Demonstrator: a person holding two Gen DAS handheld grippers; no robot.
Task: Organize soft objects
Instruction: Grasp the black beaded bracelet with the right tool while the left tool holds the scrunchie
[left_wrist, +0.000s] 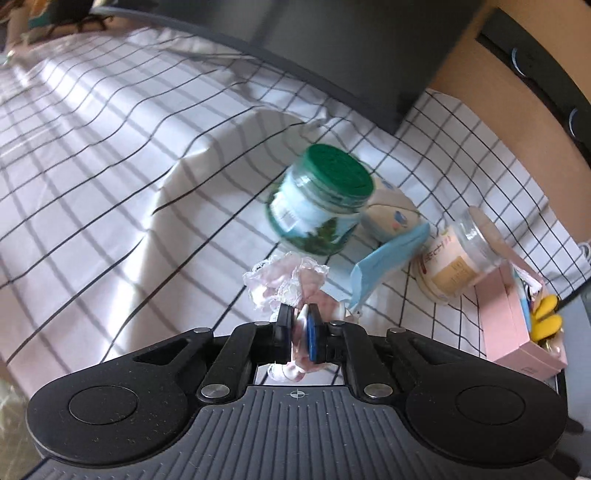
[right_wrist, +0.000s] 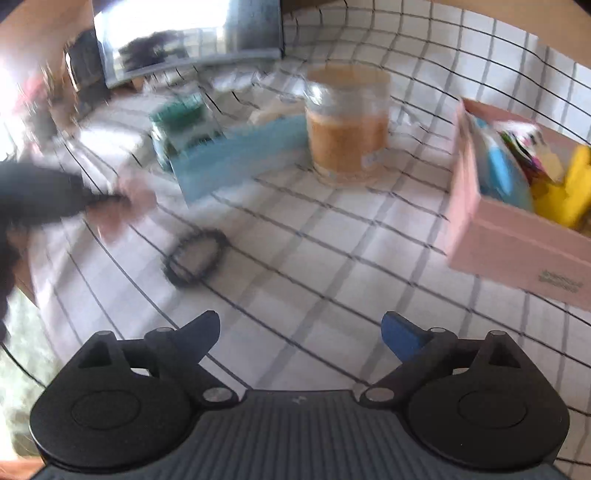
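My left gripper (left_wrist: 300, 314) is shut on a pink lace scrunchie (left_wrist: 284, 282) and holds it above the checked tablecloth. A blue face mask (left_wrist: 388, 258) lies just right of it, also in the right wrist view (right_wrist: 240, 155). A black scrunchie (right_wrist: 195, 256) lies on the cloth ahead of my right gripper (right_wrist: 299, 325), which is open and empty. A pink box (right_wrist: 513, 229) with yellow and blue soft items stands at the right; it also shows in the left wrist view (left_wrist: 517, 325). The left gripper and the pink scrunchie appear blurred at far left in the right wrist view (right_wrist: 122, 199).
A green-lidded jar (left_wrist: 321, 199) and a clear jar with beige contents (left_wrist: 458, 254) stand on the cloth. A white computer mouse (left_wrist: 391, 218) sits behind the mask. A dark monitor (left_wrist: 332, 48) stands at the back. The checked tablecloth (left_wrist: 110, 166) is rumpled.
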